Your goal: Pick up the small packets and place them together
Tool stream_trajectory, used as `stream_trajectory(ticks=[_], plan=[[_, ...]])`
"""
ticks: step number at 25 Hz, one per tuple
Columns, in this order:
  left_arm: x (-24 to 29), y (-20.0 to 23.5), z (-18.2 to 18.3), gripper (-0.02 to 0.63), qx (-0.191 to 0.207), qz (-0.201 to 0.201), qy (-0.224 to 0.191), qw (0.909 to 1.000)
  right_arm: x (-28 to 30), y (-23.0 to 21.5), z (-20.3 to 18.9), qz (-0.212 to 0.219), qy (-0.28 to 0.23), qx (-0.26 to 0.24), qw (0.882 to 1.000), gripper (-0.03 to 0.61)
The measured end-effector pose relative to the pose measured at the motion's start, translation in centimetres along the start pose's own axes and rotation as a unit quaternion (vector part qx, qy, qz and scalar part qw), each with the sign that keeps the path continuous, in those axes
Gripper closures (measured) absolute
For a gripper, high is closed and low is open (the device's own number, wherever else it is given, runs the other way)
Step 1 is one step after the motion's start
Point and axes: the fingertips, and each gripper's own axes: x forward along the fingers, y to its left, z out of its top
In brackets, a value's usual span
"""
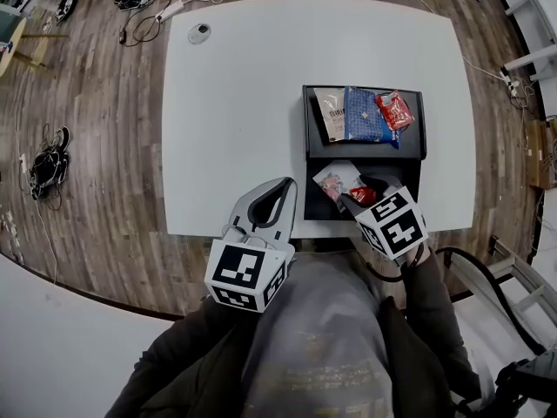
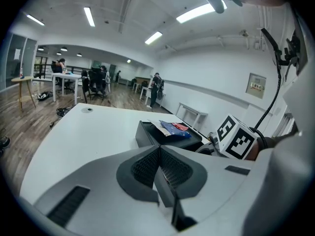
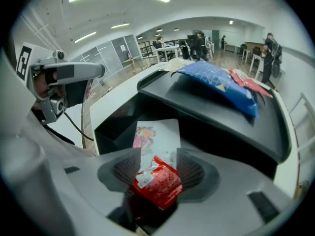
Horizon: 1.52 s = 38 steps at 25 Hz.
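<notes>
Jaws of right gripper (image 3: pixel 157 157) apart, crumpled red packet (image 3: pixel 158 186) between

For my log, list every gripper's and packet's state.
left gripper: shut, empty
right gripper: open, around crumpled red packet
crumpled red packet: between right jaws
white packet: flat, lower compartment
blue packet: lying on upper tray
beige packet: on upper tray
flat red packet: on upper tray

No legible txt anywhere. Red packet (image 3: pixel 156 185) has a white label w/ fine print, too small to read. Beige packet (image 1: pixel 330 111) shows a few dark characters, too small to make out. White packet (image 3: pixel 156 137) has a colour pic, no readable wording. Right marker cube (image 1: pixel 393 223) and left marker cube (image 1: pixel 246 273): b/w square codes only, no letters. Wall plaque (image 2: pixel 256 85): too blurred.
</notes>
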Motion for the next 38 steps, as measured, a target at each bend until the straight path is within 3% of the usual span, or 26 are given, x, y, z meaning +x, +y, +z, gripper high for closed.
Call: stream_trajectory(ticks=[3, 8, 15, 23, 38], plan=[[0.0, 0.1, 0.0, 0.607, -0.002, 0.003, -0.001, 1.0000, 0.5, 0.0, 0.0, -0.018, 0.009, -0.019, 1.000, 0.321], [-0.1, 0.4, -0.4, 0.607, -0.008, 0.006, 0.003, 0.9999, 0.8, -0.5, -0.2, -0.055, 0.017, -0.038, 0.998, 0.321], [-0.5, 1.0, -0.3, 0.607, -0.014, 0.015, -0.003, 0.9998, 0.5, -1.1, -0.4, -0.066, 0.011, -0.046, 0.997, 0.468], [-1.2, 0.4, -0.1, 0.607, -0.009, 0.011, -0.007, 0.9999, -1.5, 0.4, 1.7, -0.058, -0.036, -0.047, 0.997, 0.545], [-2.8, -1.2, 1.0, 0.607, 0.013, 0.002, -0.039, 0.9992, -5.8, 4.8, 5.5, -0.057, -0.143, -0.105, 0.982, 0.554]])
